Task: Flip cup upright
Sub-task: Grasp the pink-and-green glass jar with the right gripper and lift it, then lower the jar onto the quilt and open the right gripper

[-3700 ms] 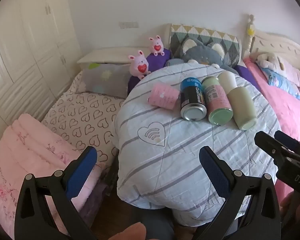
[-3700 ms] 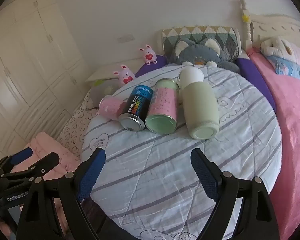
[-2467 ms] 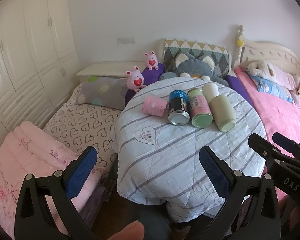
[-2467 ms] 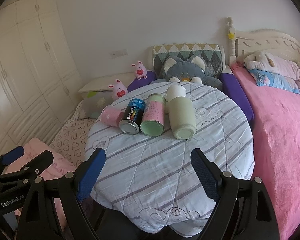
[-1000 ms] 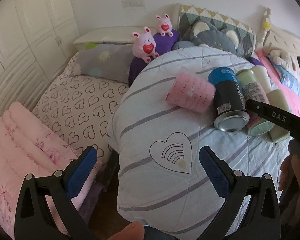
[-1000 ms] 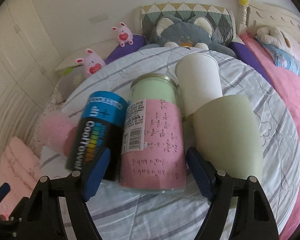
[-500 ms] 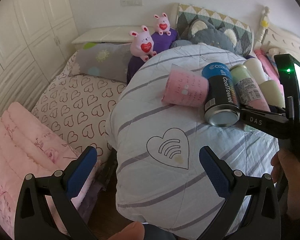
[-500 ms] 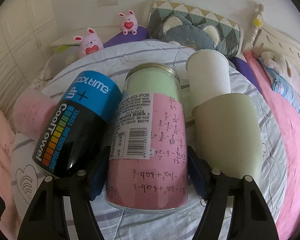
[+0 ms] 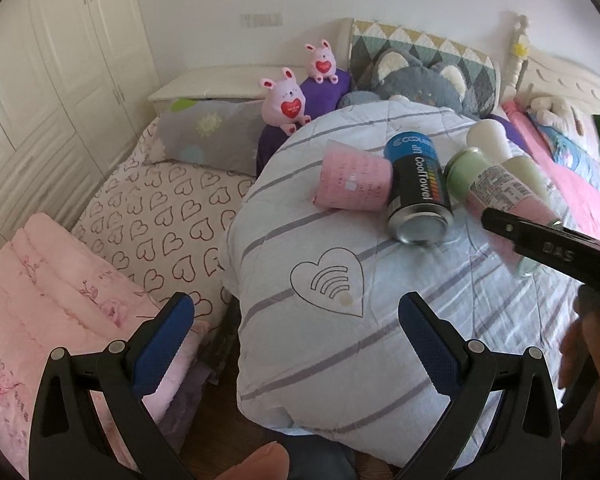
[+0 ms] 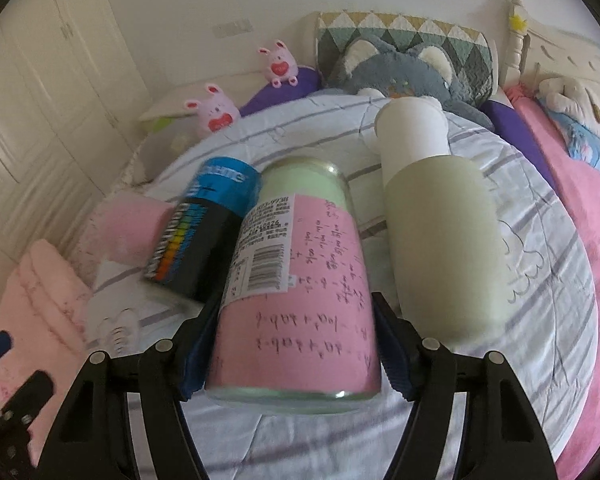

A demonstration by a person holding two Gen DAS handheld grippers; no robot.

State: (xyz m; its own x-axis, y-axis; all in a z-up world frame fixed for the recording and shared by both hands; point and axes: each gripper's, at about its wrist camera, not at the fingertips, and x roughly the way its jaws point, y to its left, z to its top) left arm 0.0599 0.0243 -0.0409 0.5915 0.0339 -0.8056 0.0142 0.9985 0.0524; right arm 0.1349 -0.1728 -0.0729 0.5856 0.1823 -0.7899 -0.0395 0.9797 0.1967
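The right gripper [image 10: 296,344] has its blue-padded fingers [image 10: 392,356] clamped on either side of the pink-and-green cup [image 10: 300,288], down near the base end closest to the camera. The cup appears tilted, its far end raised off the striped quilt [image 10: 540,280] and its near end still low, so I'd say the flip is under way but not finished. The left gripper [image 9: 296,320] hangs well back over the quilt's near edge with its fingers spread wide and nothing between them.

My worry is the neighbours. The black-and-blue CoolTowel can [image 10: 204,232] lies right against the cup's left side, and looks blurred in the right wrist view, as if it is rolling. With the cup gone it has nothing propping it, and the quilt domes over a soft rounded surface, so it could roll into the pink paper cup [image 9: 354,180] or off toward the edge. The sage-green bottle with the white cap [image 10: 436,216] lies just beside the cup on the other side, and a wide swing could knock it.

The grip is low on a smooth, slightly tapered wall; the cup may pivot or slip between the pads. Set on such soft bedding, it could simply topple again.
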